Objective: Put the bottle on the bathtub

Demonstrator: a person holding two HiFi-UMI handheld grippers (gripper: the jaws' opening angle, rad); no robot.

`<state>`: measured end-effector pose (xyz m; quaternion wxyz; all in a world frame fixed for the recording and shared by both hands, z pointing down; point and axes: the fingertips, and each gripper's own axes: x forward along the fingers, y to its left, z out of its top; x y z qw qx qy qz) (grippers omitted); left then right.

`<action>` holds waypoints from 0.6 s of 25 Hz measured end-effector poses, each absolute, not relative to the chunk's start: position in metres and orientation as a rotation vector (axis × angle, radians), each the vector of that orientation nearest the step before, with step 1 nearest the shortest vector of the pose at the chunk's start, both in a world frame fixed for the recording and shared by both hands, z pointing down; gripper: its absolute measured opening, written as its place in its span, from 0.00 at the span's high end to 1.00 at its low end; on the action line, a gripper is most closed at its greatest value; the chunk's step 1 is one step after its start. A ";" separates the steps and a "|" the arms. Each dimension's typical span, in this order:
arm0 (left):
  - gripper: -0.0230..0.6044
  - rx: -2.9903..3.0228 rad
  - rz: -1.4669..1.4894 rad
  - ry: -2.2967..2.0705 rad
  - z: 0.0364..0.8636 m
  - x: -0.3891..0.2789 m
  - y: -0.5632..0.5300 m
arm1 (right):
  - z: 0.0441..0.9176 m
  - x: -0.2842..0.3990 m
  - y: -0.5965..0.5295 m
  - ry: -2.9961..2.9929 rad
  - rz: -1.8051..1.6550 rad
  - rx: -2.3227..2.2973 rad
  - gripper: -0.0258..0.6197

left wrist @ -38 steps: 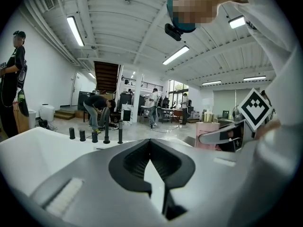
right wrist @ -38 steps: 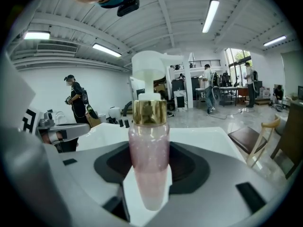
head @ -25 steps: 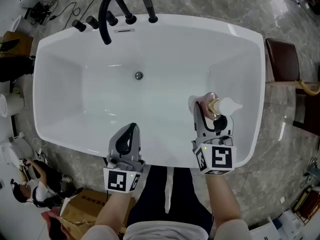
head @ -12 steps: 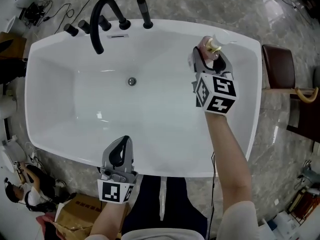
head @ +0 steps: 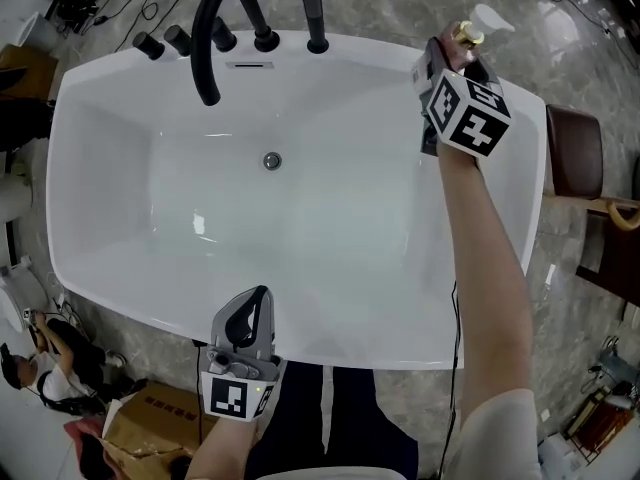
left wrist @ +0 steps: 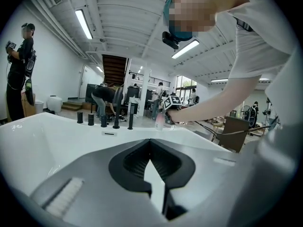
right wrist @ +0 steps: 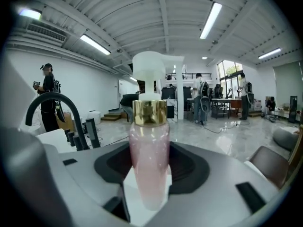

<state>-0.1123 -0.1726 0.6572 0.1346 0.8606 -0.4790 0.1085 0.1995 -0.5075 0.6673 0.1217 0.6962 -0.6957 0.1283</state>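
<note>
Bottle [right wrist: 148, 150] — pink, translucent, with a gold collar and a white pump head — stands upright, pinched between the jaws of the right gripper [head: 448, 56], at the far right corner of the bathtub [head: 90, 118], over its rim and well to the right of the black faucet [head: 215, 28]; whether its base touches the rim cannot be told. Left gripper [head: 258, 300] hangs over the bathtub's near rim, a little left of its middle, with jaws pressed together at the tips and nothing between them, well apart from the bottle.
</note>
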 end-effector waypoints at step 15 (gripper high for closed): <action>0.95 2.478 0.338 -1.363 0.673 -0.118 -0.173 | 0.692 0.192 -0.562 -1.988 0.351 2.100 0.62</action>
